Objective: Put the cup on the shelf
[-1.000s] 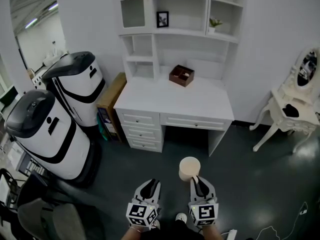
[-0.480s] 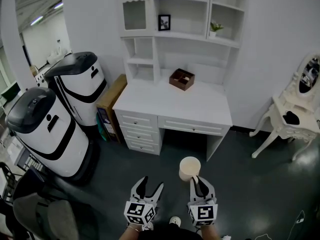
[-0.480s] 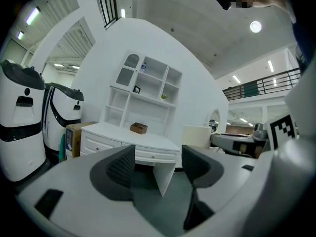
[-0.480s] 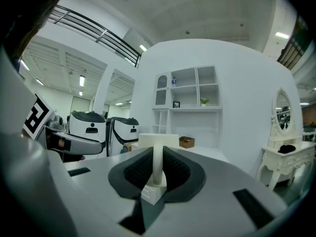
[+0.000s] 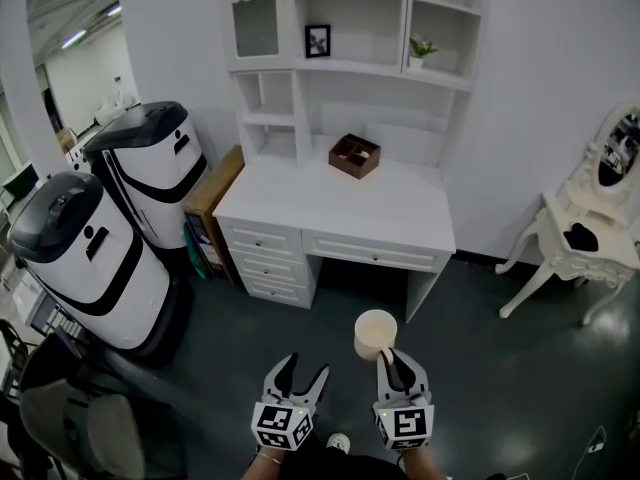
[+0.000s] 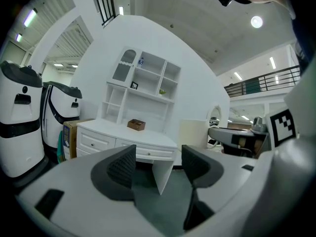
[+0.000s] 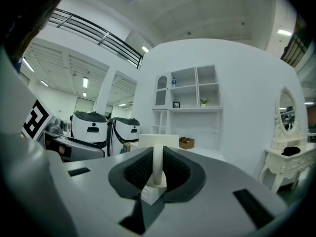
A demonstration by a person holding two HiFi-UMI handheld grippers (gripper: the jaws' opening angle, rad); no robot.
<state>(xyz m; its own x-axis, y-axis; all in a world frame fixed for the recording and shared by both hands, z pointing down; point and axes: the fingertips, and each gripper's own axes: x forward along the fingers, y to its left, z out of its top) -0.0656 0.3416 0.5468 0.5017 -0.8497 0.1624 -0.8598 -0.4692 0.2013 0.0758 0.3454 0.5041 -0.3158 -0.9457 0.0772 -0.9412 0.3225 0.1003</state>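
White desk (image 5: 330,203) with a tall open shelf unit (image 5: 350,66) on its back edge fills the upper centre of the head view, flat against the white wall; three drawers down its left side, one wide drawer under the top.

Two bulky white-and-black machines (image 5: 85,258) stand at centre left, one behind the other, on the dark grey floor (image 5: 500,368); a brown flat carton (image 5: 208,200) leans between the rear machine and the desk.

White dressing table (image 5: 580,233) with an oval mirror at the right edge, well apart from the desk.

Brown box (image 5: 354,155) sits on the desk top, toward the back, right of centre.

Left gripper (image 5: 302,368) at bottom centre-left, pointing toward the desk; its jaws have just been opening and stand wide apart, with only floor and desk seen between the pads.

Right gripper (image 5: 390,356) just beside it at bottom centre-right, about level; jaws closed tight on the handle of the cup (image 5: 375,334), pads pressing both sides of the thin white loop in the right gripper view.

The cup, cream-coloured and upright with its mouth up, hangs over the floor in front of the desk, short of the desk edge and well below the shelves.

Small black picture frame (image 5: 318,40) on a middle shelf; tiny potted plant (image 5: 418,50) on the shelf to its right.
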